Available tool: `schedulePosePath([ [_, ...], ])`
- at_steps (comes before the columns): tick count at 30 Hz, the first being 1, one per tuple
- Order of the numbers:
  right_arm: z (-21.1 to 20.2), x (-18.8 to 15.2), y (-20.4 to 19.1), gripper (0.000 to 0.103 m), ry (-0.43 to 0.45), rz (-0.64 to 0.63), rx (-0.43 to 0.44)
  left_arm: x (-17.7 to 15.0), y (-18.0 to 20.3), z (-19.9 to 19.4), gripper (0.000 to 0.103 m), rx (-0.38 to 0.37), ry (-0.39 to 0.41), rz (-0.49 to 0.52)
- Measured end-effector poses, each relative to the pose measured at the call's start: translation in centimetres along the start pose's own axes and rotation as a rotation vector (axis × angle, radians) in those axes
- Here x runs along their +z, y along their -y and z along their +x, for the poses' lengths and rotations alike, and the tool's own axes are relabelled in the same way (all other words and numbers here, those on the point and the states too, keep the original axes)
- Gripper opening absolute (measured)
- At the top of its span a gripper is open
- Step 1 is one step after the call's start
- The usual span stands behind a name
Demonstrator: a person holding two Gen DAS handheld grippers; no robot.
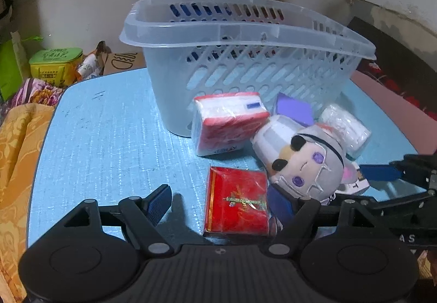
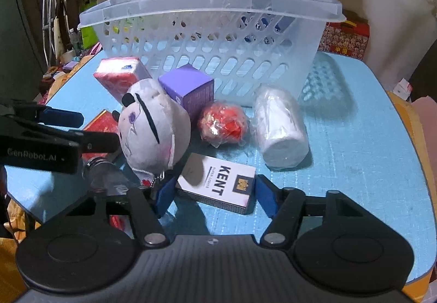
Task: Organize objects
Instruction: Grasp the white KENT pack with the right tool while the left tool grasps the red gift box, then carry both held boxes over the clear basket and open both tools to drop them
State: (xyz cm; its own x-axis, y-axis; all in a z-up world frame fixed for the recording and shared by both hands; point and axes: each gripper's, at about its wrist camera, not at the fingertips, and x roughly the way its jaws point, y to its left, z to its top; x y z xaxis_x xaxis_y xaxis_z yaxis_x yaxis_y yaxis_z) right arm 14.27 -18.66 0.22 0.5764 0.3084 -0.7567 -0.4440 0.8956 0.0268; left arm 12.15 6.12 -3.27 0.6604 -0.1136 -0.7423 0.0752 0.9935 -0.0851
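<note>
On the blue table [image 2: 355, 155], right in front of the slatted basket [image 2: 207, 29], the clutter waits in a heap, and the right gripper [image 2: 215, 195] is down at the near edge with its blue fingers [image 2: 266, 197] spread, one on each side of the white Kent box [image 2: 218, 184]. Fingers wide, not yet biting, though they stand just beside the box's flanks. That box lies flat, dead ahead at twelve o'clock from the claw, its long axis slanting from ten o'clock to four o'clock, so the jaws would close roughly across its short sides. My read: a squeeze here takes it cleanly, then it's up and over the rim.

Left gripper [image 1: 226, 207] is splayed open too, holding nothing; one blue finger [image 1: 157, 206] shows at nine o'clock while the other is hidden behind the plush toy [image 1: 303, 163]. The red packet [image 1: 237, 204] lies flat between them at twelve o'clock, so the left is nearer to that one and the right nearer to the Kent box.

Now the views differ nicely. The right camera gives you the red wrapped ball [image 2: 224, 122] and the purple box [image 2: 188, 88] in full, plus the white roll [image 2: 281, 128] at one o'clock. The left camera barely catches the Kent box behind the plush, but shows the tissue pack [image 1: 226, 120] leaning against the basket wall. Basket contents: dark blue shapes through the slats, too unclear to name.
</note>
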Motion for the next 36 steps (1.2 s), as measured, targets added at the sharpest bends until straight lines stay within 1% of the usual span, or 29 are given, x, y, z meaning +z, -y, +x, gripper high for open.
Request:
schedulePosePath([
  [2,-0.1,0.0,0.0,0.065,-0.002,-0.003,-0.007,-0.1,0.0,-0.1,0.081,0.003,0.006,-0.001],
  [9,-2.0,-0.3,1.7,0.065,0.046,0.034,-0.029,-0.4,-0.3,-0.8,0.081,0.021,0.027,-0.005],
  [13,-2.4,-0.5,2.6,0.065,0.056,0.051,-0.029,-0.3,0.1,-0.9,0.081,0.005,0.031,0.002],
  [16,-2.8,-0.6,2.9,0.065,0.061,0.047,-0.032,-0.4,1.0,-0.2,0.081,0.024,0.004,0.038],
  [18,-3.1,-0.8,3.1,0.065,0.069,0.045,-0.031,-0.4,1.2,0.6,0.08,0.055,-0.023,0.054],
  [19,-3.2,-0.8,3.2,0.065,0.073,0.045,-0.03,-0.4,1.2,0.9,0.076,0.066,-0.032,0.054],
  [20,-3.3,-0.8,3.3,0.065,0.078,0.045,-0.028,-0.4,0.9,1.0,0.069,0.062,-0.033,0.044],
  [21,-3.4,-0.8,3.3,0.065,0.082,0.045,-0.028,-0.4,0.7,1.0,0.064,0.07,-0.033,0.034],
  [22,-3.5,-0.8,3.4,0.065,0.086,0.047,-0.028,-0.4,0.6,0.8,0.053,0.089,-0.027,0.03],
  [23,-3.7,-0.8,3.6,0.065,0.091,0.049,-0.027,-0.4,0.4,0.6,0.053,0.109,-0.024,0.023],
  [25,-4.0,-0.9,4.0,0.065,0.102,0.055,-0.024,-0.4,0.1,0.1,0.053,0.117,-0.005,0.015],
  [29,-5.0,-1.1,4.6,0.065,0.142,0.054,-0.032,-0.6,-0.6,-1.8,0.053,0.122,0.067,0.0],
  [33,-6.3,-1.4,5.1,0.065,0.229,0.042,-0.03,-0.5,-0.7,-3.8,0.053,0.124,0.145,-0.028],
  [36,-7.2,-1.8,5.4,0.065,0.303,0.021,-0.053,-0.3,-0.1,-5.8,0.053,0.116,0.23,-0.023],
])
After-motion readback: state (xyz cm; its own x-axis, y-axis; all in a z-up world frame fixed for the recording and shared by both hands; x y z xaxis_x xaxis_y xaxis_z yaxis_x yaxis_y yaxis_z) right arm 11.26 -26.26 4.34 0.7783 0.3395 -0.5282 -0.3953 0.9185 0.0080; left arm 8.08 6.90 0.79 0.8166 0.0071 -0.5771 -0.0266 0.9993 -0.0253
